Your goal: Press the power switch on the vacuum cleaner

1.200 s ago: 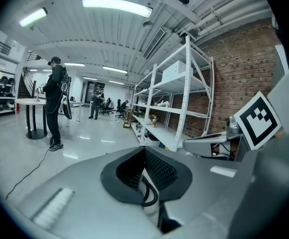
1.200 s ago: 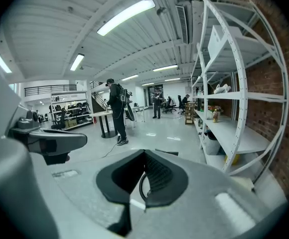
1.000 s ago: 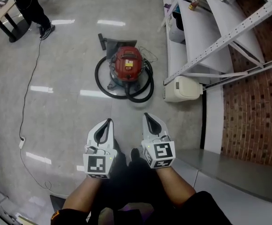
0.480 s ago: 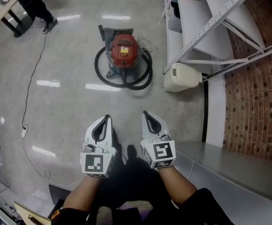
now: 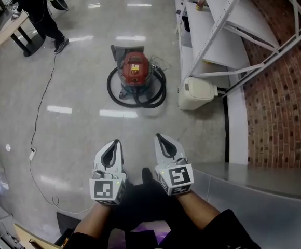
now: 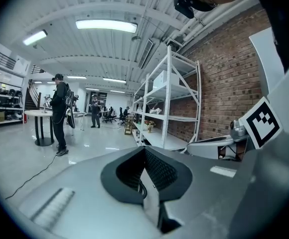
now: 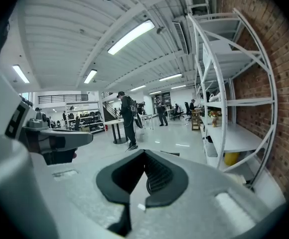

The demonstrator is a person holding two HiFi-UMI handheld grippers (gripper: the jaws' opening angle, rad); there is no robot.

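At the bottom of the head view, the person's two forearms reach forward side by side, each hand holding a gripper over the glossy grey floor (image 5: pixel 78 139). The left gripper (image 5: pixel 117 141) has its jaws pressed together at the tip, and its own view shows nothing between the black ribbed pads. The right gripper (image 5: pixel 158 137), just beside it and level with it, is likewise closed on nothing. Both point ahead and hang in the air, well apart from any object. Further ahead, the red vacuum cleaner (image 5: pixel 136 69) stands upright on the floor, roughly in line with the gap between the two grippers. A black hose (image 5: pixel 140 101) is coiled in a loop around its base, and a dark floor nozzle (image 5: pixel 120 51) lies just behind it. To its right, a cream lidded bin (image 5: pixel 197 93) sits at the foot of white metal shelving (image 5: pixel 213 30), which runs along a brick wall (image 5: pixel 280 97). To the left, a thin cable (image 5: pixel 39 118) trails across the floor towards the far corner. There a person in dark clothes (image 5: pixel 36 9) stands by a table (image 5: pixel 13 27).
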